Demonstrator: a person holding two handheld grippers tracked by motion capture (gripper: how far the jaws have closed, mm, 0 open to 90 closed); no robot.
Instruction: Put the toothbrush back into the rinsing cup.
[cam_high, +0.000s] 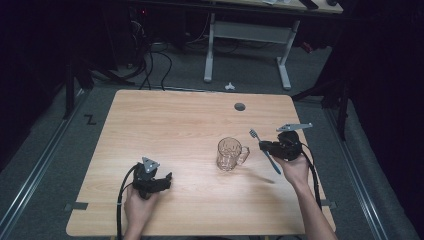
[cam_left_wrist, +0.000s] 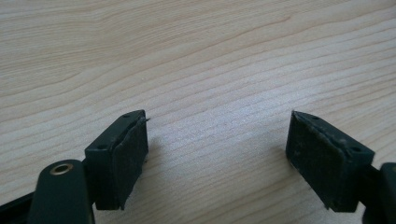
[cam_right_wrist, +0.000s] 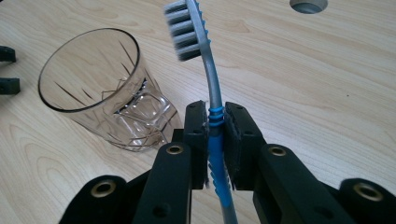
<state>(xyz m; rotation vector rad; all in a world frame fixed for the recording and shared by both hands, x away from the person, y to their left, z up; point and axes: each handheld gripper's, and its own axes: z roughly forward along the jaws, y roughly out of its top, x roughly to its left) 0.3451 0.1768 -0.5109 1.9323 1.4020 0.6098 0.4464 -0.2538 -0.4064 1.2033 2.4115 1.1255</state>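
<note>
A clear glass mug with a handle stands upright on the wooden table, right of centre. My right gripper, just right of the mug, is shut on a blue and grey toothbrush. The jaws pinch its blue ribbed neck, and the grey bristle head sticks out past the jaws, beside the mug's rim. My left gripper rests low over the table's front left, open, with bare wood between its pads.
A round grey cable hole sits in the tabletop behind the mug. Beyond the table's far edge, a white-legged desk stands on the dark floor with loose cables. Metal rails run along the floor either side.
</note>
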